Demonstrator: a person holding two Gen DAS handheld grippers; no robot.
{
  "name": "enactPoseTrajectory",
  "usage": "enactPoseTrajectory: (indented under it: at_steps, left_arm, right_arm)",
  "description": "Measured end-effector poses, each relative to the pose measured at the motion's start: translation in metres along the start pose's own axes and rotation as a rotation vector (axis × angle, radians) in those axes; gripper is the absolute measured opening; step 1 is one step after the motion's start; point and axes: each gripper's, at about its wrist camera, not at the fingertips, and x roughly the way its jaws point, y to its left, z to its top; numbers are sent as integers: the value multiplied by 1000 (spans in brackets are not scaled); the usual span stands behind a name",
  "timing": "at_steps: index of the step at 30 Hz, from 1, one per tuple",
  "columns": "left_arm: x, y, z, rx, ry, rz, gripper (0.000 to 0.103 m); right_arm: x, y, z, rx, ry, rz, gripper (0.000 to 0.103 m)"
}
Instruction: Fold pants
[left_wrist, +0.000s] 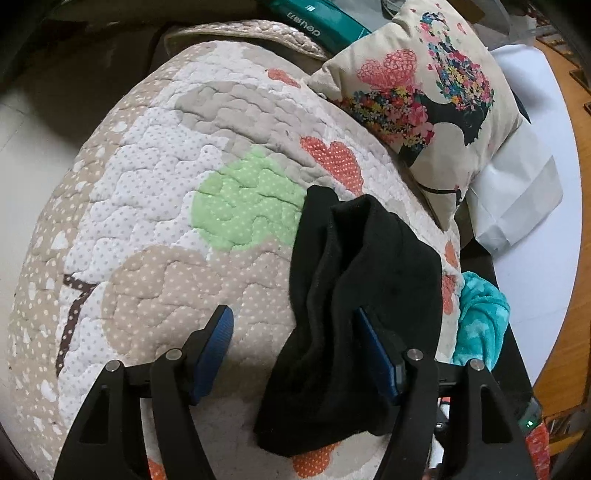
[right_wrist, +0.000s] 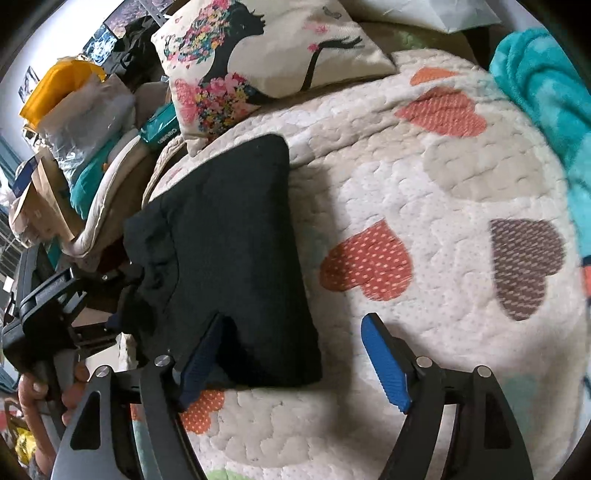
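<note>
Black pants (right_wrist: 229, 240) lie folded into a thick flat bundle on a quilted bedspread (right_wrist: 424, 184) with heart patches. My right gripper (right_wrist: 295, 347) is open just above the quilt. Its left pad (right_wrist: 203, 354) is over the bundle's near edge and its right pad (right_wrist: 384, 362) is over bare quilt. In the left wrist view the pants (left_wrist: 362, 288) look bunched and creased. My left gripper (left_wrist: 293, 332) is open too. The cloth rests against its right pad (left_wrist: 373, 350), while its left pad (left_wrist: 216, 343) stands clear of it over the quilt (left_wrist: 166, 184).
A floral cushion (right_wrist: 258, 55) lies beyond the pants. A teal blanket (right_wrist: 535, 92) is bunched at the quilt's right edge. Bags and boxes (right_wrist: 74, 122) are piled to the left. A hand (right_wrist: 37, 391) holds the other gripper's handle (right_wrist: 48, 314) at the lower left.
</note>
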Motion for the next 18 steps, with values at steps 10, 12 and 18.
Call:
enactPoseTrajectory:
  at_steps: [10,12,18]
  left_arm:
    - [-68,-30,-44,172,-185,203,68]
    - [-92,-48,-71,251,-310,292,68]
    - [-155,-72,-142,356,-638,366,97]
  right_arm:
    - [-66,27,-36,-232,-88,-113,81]
    - [-69,32,-48,-245,-97,-119,81]
    - [-81,38,-62,-251,-142,-138,81]
